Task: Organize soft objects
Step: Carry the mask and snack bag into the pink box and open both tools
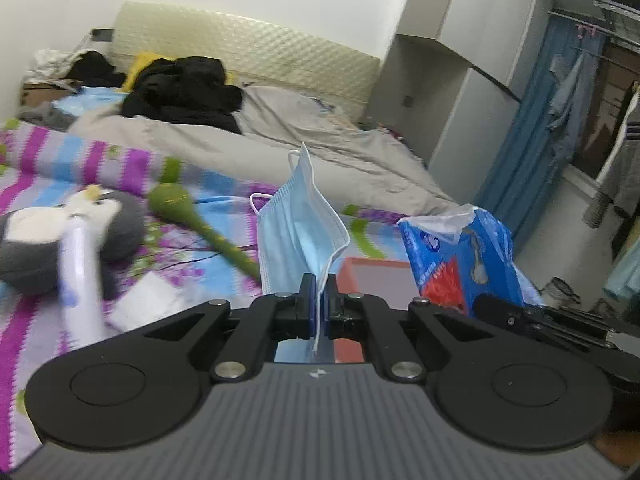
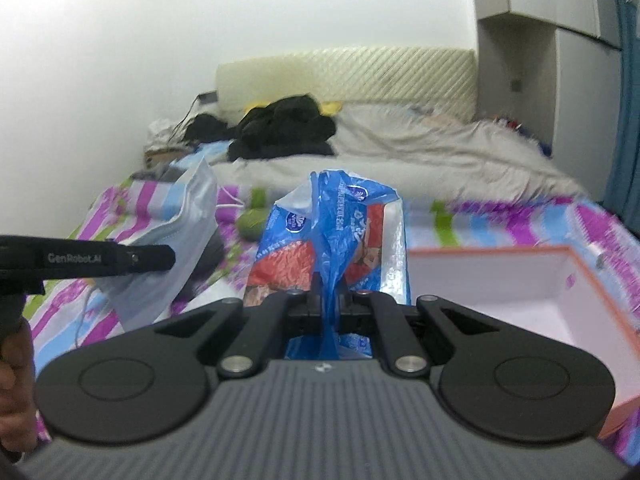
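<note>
My left gripper [image 1: 319,284] is shut on a light blue face mask [image 1: 300,224], which stands up from the jaws above the bed. My right gripper [image 2: 330,286] is shut on a crumpled blue and red plastic bag [image 2: 336,224], lifted over the bed. The bag [image 1: 460,256] also shows to the right in the left wrist view, and the mask [image 2: 176,240] hangs to the left in the right wrist view. An open box with an orange rim [image 2: 576,268] lies on the bedspread at the right; in the left wrist view part of the box [image 1: 376,280] shows behind the mask.
On the striped bedspread [image 1: 48,160] lie a grey and white plush penguin [image 1: 72,232], a white tube [image 1: 80,280] and a green soft toy [image 1: 200,224]. Black clothes [image 1: 184,92] and a grey quilt [image 1: 320,148] lie by the headboard. A wardrobe [image 1: 472,60] and blue curtain [image 1: 540,128] stand at the right.
</note>
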The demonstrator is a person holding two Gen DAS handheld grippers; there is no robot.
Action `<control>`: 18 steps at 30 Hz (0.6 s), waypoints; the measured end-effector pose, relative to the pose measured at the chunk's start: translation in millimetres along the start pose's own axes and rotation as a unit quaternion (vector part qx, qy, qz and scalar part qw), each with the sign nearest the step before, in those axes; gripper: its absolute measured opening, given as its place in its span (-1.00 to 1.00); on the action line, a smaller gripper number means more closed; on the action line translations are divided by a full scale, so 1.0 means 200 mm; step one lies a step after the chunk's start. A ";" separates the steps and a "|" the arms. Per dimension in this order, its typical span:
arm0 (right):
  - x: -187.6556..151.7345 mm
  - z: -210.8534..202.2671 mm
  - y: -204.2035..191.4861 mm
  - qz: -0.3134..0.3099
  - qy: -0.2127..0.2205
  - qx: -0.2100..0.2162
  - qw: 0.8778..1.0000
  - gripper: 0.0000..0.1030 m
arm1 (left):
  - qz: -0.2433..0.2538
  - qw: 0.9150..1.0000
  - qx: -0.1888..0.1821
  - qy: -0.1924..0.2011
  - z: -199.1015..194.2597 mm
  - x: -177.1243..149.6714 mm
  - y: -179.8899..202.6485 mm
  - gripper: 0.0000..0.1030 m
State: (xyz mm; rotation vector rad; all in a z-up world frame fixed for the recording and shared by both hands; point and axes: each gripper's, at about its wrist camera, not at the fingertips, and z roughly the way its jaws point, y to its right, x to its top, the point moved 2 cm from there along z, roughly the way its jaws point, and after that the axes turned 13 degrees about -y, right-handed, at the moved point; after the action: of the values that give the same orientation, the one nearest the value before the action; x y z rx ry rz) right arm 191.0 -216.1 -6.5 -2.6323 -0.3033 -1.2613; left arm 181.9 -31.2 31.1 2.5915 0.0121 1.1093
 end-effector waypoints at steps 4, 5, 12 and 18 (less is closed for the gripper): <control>0.06 -0.01 0.16 0.009 0.007 -0.024 1.000 -0.87 | 0.007 0.999 -0.030 -0.016 0.13 0.08 0.15 -0.91; 0.06 -0.01 0.20 0.012 0.007 -0.029 0.999 -0.87 | 0.010 0.999 -0.036 -0.022 0.16 0.09 0.19 -0.91; 0.07 0.05 0.50 0.034 -0.018 -0.072 0.997 -0.87 | 0.046 0.994 -0.064 -0.079 0.49 0.16 0.48 -0.91; 0.06 0.16 0.77 0.073 -0.071 -0.083 0.991 -0.86 | 0.068 0.986 -0.069 -0.138 0.79 0.19 0.63 -0.91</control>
State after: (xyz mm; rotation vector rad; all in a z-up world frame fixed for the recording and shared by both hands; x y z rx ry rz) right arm 263.8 -354.0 -31.4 -2.8306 -0.0260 -1.0990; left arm 305.4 -191.6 -8.3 2.6263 -0.2993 0.7540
